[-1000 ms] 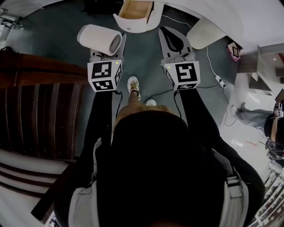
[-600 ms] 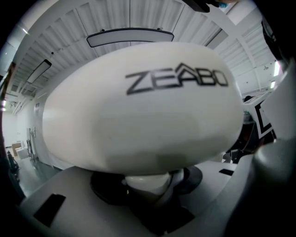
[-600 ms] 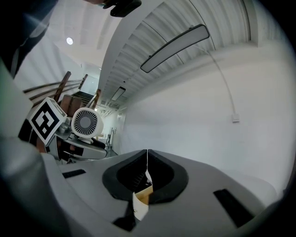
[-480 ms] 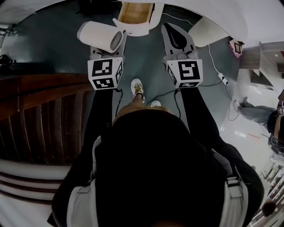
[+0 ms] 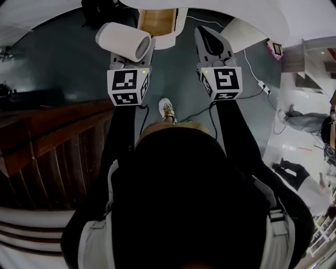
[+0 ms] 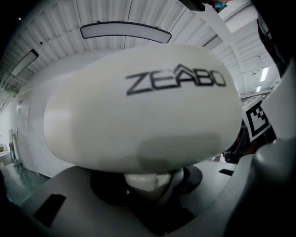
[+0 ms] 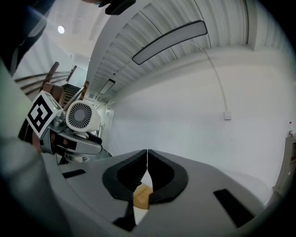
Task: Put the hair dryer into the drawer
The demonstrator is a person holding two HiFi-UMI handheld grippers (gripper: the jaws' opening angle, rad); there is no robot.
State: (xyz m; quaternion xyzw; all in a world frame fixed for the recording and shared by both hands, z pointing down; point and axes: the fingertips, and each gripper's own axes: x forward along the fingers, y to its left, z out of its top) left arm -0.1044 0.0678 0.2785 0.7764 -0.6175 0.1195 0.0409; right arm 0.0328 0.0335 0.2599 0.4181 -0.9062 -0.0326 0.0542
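The white hair dryer (image 5: 123,42) lies crosswise above my left gripper (image 5: 129,57), its grille end facing right; the jaws are shut on its handle. In the left gripper view the dryer's body (image 6: 138,111) fills the picture and its handle runs down between the jaws of the left gripper (image 6: 150,183). My right gripper (image 5: 208,32) is shut and holds nothing. The right gripper (image 7: 147,153) points at a white wall, with the dryer (image 7: 82,118) off to its left. The open drawer (image 5: 157,21), white with a bare wooden bottom, is just ahead, between the two grippers.
A white curved cabinet (image 5: 252,10) carries the drawer. Dark wooden stairs (image 5: 47,142) run along the left. A white mesh panel (image 5: 242,32) leans at the right, and a power strip (image 5: 263,88) with a cable lies on the grey floor. Another person's legs (image 5: 302,120) are at far right.
Both grippers and the person have moved forward towards the drawer, which now sits nearer the picture's top between them. The hold on the dryer is the same.
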